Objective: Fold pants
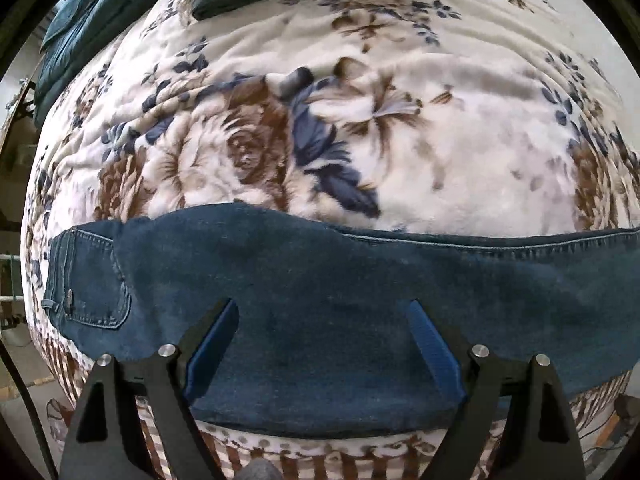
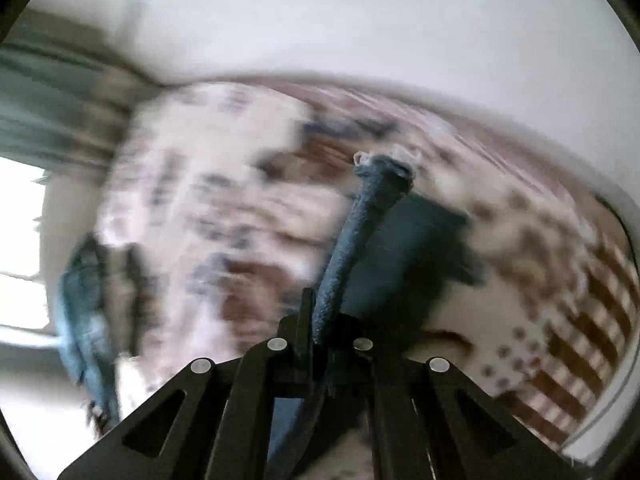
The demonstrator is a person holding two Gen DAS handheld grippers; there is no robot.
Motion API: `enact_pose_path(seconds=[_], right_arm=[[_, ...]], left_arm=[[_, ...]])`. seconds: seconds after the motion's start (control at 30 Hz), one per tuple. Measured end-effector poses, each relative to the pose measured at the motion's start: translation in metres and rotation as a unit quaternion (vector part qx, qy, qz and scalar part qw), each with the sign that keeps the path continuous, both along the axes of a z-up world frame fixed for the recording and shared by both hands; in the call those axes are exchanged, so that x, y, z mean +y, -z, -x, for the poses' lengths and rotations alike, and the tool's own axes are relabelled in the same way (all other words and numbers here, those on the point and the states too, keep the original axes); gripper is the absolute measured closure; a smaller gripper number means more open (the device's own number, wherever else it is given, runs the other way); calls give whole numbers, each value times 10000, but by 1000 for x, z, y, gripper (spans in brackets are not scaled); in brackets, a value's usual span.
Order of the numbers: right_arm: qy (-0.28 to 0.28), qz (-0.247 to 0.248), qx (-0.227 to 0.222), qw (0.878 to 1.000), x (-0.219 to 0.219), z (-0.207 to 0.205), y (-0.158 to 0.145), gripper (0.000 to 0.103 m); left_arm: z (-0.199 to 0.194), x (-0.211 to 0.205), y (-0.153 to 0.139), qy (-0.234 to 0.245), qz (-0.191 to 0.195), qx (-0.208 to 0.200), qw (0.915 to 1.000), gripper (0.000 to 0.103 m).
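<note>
Dark blue jeans (image 1: pixel 320 280) lie flat across the near edge of a floral blanket (image 1: pixel 360 120), waistband and back pocket (image 1: pixel 96 280) at the left. My left gripper (image 1: pixel 324 312) is open just above the jeans, its blue-padded fingers (image 1: pixel 216 336) spread wide over the denim. In the blurred right wrist view, my right gripper (image 2: pixel 320 320) is shut on the jeans' leg end (image 2: pixel 360 232), which sticks up from the jaws with its frayed hem (image 2: pixel 384 164) at the top.
The blanket covers a bed; its striped border (image 1: pixel 320 456) hangs at the near edge. Folded dark green clothes (image 1: pixel 100 8) lie at the far left corner. A white wall (image 2: pixel 320 20) and a bright window (image 2: pixel 20 240) show in the right wrist view.
</note>
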State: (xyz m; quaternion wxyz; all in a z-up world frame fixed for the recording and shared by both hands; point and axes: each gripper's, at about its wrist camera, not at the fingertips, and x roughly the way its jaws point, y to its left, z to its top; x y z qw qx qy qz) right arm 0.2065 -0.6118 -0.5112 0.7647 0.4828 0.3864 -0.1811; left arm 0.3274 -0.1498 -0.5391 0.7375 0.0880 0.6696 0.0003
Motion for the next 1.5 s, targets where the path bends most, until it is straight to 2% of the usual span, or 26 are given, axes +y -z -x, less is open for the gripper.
enact_pose_path(seconds=[0.07, 0.13, 0.2, 0.27, 0.33, 0.37, 0.4, 0.47, 0.5, 0.53, 0.6, 0.63, 0.7, 0.77, 0.8, 0.83, 0.9, 1.0, 1.03, 1.13, 1.23, 1.27, 1.33, 1.37, 1.43, 1.5], right_arm=[[-194, 120, -429, 9988, -2, -8, -21, 98], [-382, 413, -297, 9980, -1, -20, -19, 98], [-413, 310, -60, 9986, -11, -20, 5, 98], [-458, 61, 319, 9984, -24, -19, 48, 98], [-498, -53, 860, 9950, -34, -12, 94, 98], [-497, -323, 1235, 9906, -40, -10, 121, 97], [-432, -580, 1448, 9868, -44, -5, 135, 92], [-63, -913, 1258, 9878, -51, 14, 141, 90], [72, -784, 1336, 9879, -52, 21, 135, 76], [181, -631, 1407, 9879, -51, 25, 128, 54], [490, -268, 1451, 9878, -47, 42, 103, 26], [615, -237, 1393, 9880, -44, 48, 94, 26], [693, -589, 1068, 9901, -32, 56, 86, 26], [479, -931, 955, 9899, -10, 48, 86, 26], [119, -1100, 966, 9892, 10, 29, 91, 34], [-144, -1150, 1028, 9879, 23, 19, 95, 48], [-803, -1122, 1304, 9818, 54, -10, 112, 65], [-1538, -440, 1996, 9667, 81, -20, 128, 72], [-1637, -284, 2158, 9622, 83, -20, 133, 77], [-1757, -131, 2470, 9529, 82, -23, 136, 77], [-1894, 81, 2710, 9437, 95, -34, 117, 73], [-1911, 0, 2659, 9449, 100, -34, 110, 72], [-1810, -417, 2451, 9515, 111, -31, 99, 54], [-1730, -640, 2269, 9563, 120, -30, 94, 53], [-1765, -728, 2070, 9595, 139, -33, 89, 53], [-2064, -396, 1948, 9581, 167, -46, 85, 53]], left_arm=[[1, 0, 1, -11, -29, -4, 10000, 17], [4, -1, 4, -48, -53, -3, 10000, 16], [7, 0, 9, -71, -104, 3, 9999, 17], [11, 2, 17, -77, -159, 66, 9998, 16], [15, 3, 25, -74, -212, 121, 9997, 16], [18, 4, 28, -65, -244, 144, 9996, 16], [20, 5, 30, -66, -256, 172, 9995, 16], [25, 7, 34, -83, -250, 228, 9994, 16], [28, 8, 35, -80, -263, 253, 9993, 16], [29, 9, 35, -86, -254, 272, 9993, 16], [34, 12, 35, -113, -229, 299, 9992, 17], [36, 13, 35, -116, -222, 303, 9992, 17], [39, 15, 32, -119, -221, 279, 9993, 17], [42, 17, 32, -91, -218, 223, 9995, 17], [43, 17, 33, -60, -237, 221, 9995, 16], [44, 17, 36, -37, -278, 247, 9993, 16], [47, 20, 44, -13, -360, 277, 9990, 16], [55, 22, 56, 103, -517, 356, 9980, 15], [57, 24, 57, 120, -519, 359, 9979, 14], [60, 31, 55, 88, -410, 405, 9983, 14], [61, 47, 42, -139, -217, 384, 9989, 15], [62, 55, 35, -252, -112, 339, 9990, 15], [63, 74, 21, -504, 41, 199, 9985, 15], [63, 84, 15, -632, 69, 110, 9979, 15], [59, 102, 9, -842, 156, 8, 9963, 15], [54, 114, 13, -916, 30, -26, 9958, 15]])
